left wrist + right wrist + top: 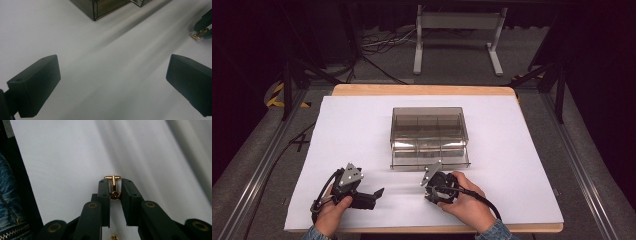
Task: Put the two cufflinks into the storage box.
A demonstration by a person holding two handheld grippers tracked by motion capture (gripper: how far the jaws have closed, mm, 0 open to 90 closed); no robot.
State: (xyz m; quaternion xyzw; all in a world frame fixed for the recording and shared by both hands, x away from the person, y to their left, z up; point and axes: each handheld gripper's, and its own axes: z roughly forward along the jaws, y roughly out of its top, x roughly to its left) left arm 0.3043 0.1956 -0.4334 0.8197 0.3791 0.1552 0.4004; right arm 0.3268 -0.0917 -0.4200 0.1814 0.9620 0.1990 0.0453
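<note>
A small gold cufflink (113,185) sits clamped between the two jaws of the right claw (114,187), close to their tips. In the right claw's own view its stem runs along the jaws, with the short crossbar poking out just past the tips and the rounded head pinched deeper between them. From the left gripper view the same cufflink (198,34) hangs at the right claw's tips just above the white sheet (105,62), lying roughly level. The right hand (464,197) grips its tool near the front edge of the bench (422,90), just in front of the smoky clear drawer box (429,137), whose lower drawer stands pulled out. The left claw (112,82) is released, its jaws spread wide over bare sheet. The left hand (332,212) holds it low at the front left, aimed toward the right claw.
</note>
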